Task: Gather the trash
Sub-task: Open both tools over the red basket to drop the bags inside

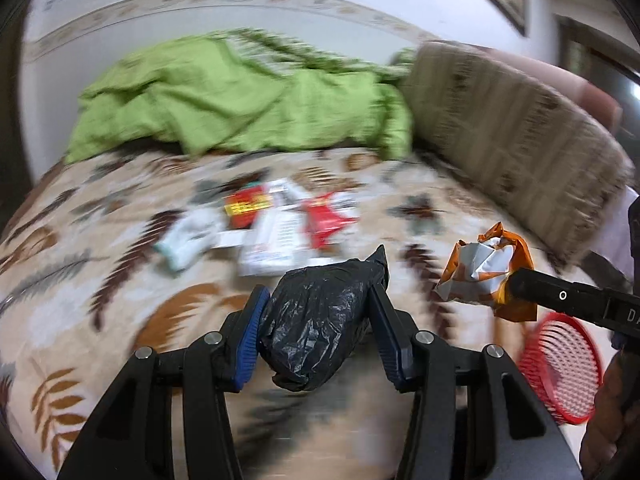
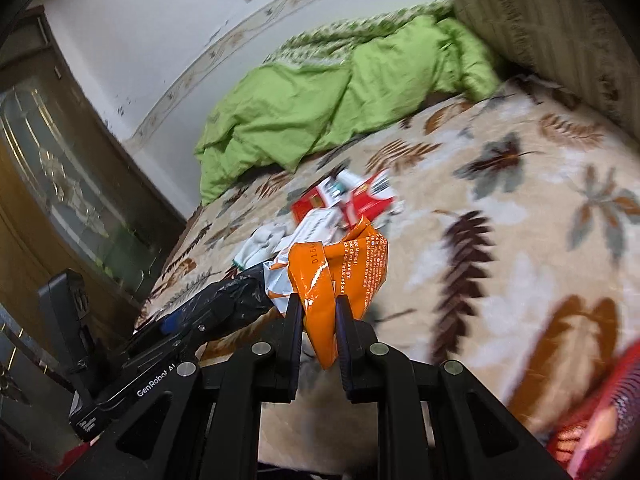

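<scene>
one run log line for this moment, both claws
left claw: shut on black bag | right claw: shut on orange wrapper | red basket: nearby

My left gripper (image 1: pixel 316 312) is a matte black frame of angular linkage arms, each pivot capped with a round silver screw head. One finger wears a bright blue ribbed pad (image 1: pixel 249 340); the other finger's pad looks darker navy. My right gripper (image 2: pixel 318 320) is built the same: black linkages, silver pivot caps, and two slim dark blue-black fingers. Along the black side of the left gripper's body, seen from the right wrist, runs white lettering reading "GenRobot AI".
</scene>
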A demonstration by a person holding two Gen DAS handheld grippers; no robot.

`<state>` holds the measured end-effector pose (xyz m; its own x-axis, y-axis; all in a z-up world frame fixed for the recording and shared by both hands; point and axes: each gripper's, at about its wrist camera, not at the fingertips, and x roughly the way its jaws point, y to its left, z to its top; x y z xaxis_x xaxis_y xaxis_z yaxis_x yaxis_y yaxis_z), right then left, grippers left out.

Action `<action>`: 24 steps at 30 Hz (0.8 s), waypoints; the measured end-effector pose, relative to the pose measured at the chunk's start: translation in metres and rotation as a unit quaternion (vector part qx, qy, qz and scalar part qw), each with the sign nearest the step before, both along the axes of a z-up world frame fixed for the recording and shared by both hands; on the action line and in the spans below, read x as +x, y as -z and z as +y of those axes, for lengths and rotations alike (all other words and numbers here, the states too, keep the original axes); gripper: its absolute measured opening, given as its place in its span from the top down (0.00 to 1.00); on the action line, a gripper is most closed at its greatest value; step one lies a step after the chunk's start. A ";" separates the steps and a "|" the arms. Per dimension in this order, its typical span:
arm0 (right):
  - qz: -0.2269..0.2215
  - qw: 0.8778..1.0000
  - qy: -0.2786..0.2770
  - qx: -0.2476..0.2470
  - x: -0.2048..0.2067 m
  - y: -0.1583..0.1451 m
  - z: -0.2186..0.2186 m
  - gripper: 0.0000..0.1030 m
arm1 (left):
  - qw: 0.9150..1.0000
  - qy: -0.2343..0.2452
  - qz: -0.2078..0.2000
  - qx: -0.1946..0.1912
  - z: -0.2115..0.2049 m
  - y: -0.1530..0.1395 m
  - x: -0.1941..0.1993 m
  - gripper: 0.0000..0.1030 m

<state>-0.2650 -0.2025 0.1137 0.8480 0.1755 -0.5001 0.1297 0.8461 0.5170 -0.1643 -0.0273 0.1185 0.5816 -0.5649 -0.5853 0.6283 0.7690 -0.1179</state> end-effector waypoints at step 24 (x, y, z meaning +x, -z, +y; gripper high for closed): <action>0.096 0.953 0.287 -0.017 -0.228 0.010 -0.135 0.51 | 0.946 0.306 0.104 0.026 -0.203 0.005 -0.141 0.32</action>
<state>-0.4928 -0.3375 0.1042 0.6922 -0.3083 -0.6525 0.6652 0.6233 0.4111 -0.3049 -0.2306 0.1134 0.0248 -0.7265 -0.6867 0.9250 0.2772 -0.2599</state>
